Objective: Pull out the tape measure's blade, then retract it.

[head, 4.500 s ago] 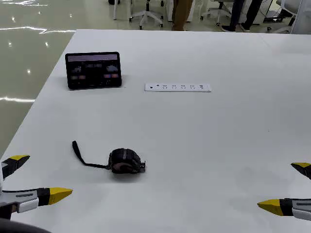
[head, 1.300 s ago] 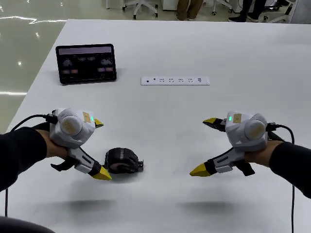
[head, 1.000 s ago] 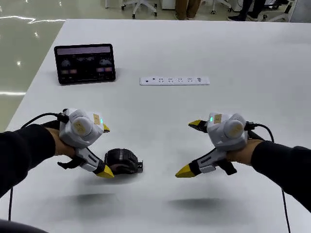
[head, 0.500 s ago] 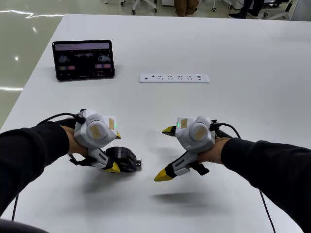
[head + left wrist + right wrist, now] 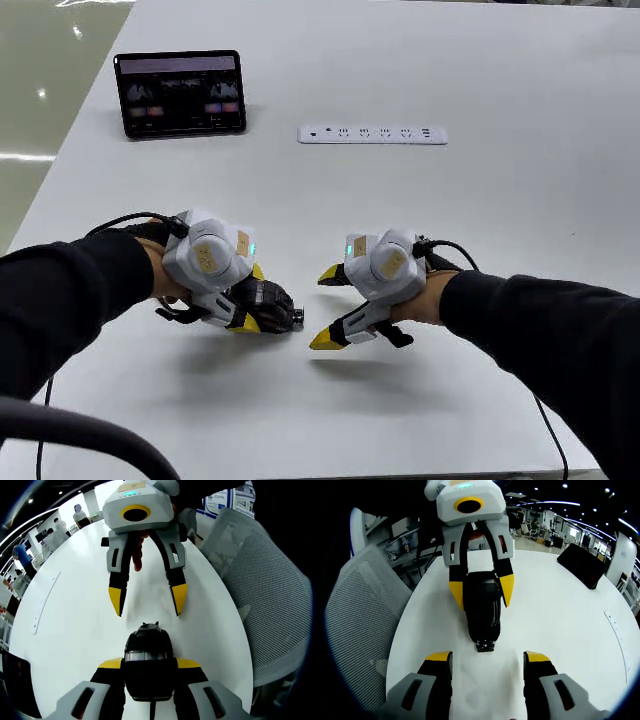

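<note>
1. White table, with black sleeves coming in from both bottom corners of the head view. Far left, a tablet stands with its screen lit, roughly 11 o'clock from the tape and well apart from it.
2. Left gripper: white body, yellow tips. Its jaws are clamped on the tape, one tip pressed on each side. In the left gripper view the black case sits snug between the two tips, with its front end pointing off at 12 o'clock.
3. The tape is black and looks to be sitting on the table, near the front edge and a bit left of centre in the head view. The blade is in. Just the little hook pokes out at the case's 3 o'clock end, facing the other gripper.
4. Right gripper: just beside the tape at its 3 o'clock, not touching it. Jaws are wide apart with nothing between them. In the right gripper view the hook sits at 12 o'clock, dead ahead of the gap between its own tips and just short of them.
5. Strip: a white power strip lying flat, about 1 o'clock from the tape, well apart, roughly level with the tablet.
6. Far right in the left gripper view, a mesh chair sits past the table edge.
</note>
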